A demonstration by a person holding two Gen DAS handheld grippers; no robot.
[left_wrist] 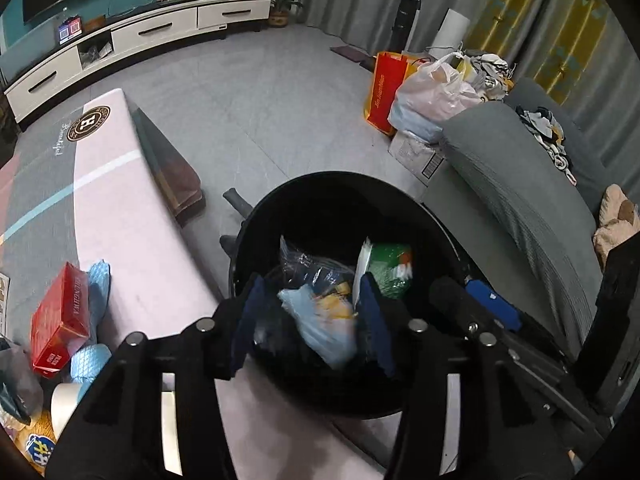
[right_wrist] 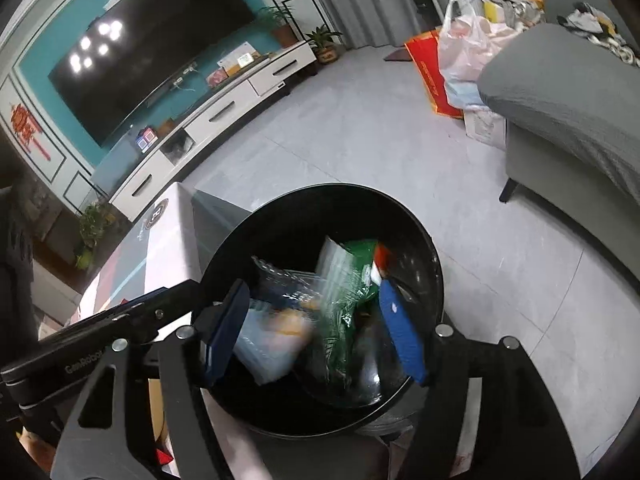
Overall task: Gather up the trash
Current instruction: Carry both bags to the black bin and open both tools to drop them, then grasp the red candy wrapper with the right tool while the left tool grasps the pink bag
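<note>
Bin mouth: the black bin (left_wrist: 256, 240) is open at the top and wide; both grippers hang over it.
Inside the bin: wrappers fill the lower part, a green packet (left_wrist: 390, 270) and a pale blue bag (left_wrist: 320, 328).
Left of the bin: the pink table (left_wrist: 132, 240) stands just beside the rim, with a red box (left_wrist: 60, 318) on it.
Right of the bin: the grey sofa (right_wrist: 560, 92) is near.
Beyond the bin: the grey floor (right_wrist: 360, 132) is free up to the white TV cabinet (left_wrist: 152, 32).
By the sofa end: a red bag (left_wrist: 382, 92) and plastic bags (left_wrist: 436, 92) stand on the floor.
</note>
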